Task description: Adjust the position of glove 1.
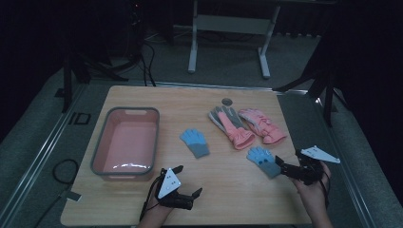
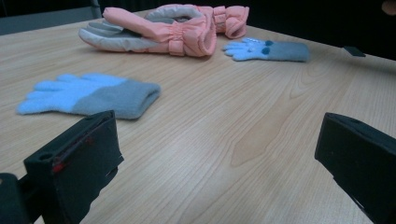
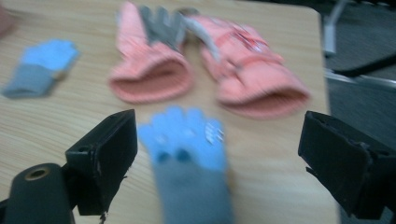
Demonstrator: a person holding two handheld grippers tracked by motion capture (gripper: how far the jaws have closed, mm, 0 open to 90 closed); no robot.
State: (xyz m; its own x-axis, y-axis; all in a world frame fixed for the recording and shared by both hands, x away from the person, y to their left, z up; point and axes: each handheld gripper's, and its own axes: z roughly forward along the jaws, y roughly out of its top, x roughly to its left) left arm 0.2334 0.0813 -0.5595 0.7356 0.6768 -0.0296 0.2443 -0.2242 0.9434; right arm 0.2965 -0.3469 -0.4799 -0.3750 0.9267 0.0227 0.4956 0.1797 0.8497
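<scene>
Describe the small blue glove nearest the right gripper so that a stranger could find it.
On the wooden table, look near the front right, below the two pink gloves. The blue glove lies before the open right gripper; unlike its twin, it shows dark dots.

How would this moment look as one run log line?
right tool: open, at cuff of near blue glove | left tool: open, holding nothing | pink bin: no gloves inside

Each black hand-held gripper [image 1: 186, 194] carries a grey three-cornered plate [image 1: 169, 183] dotted with screws; thin black cables [image 1: 148, 203] trail beside the plate.
</scene>
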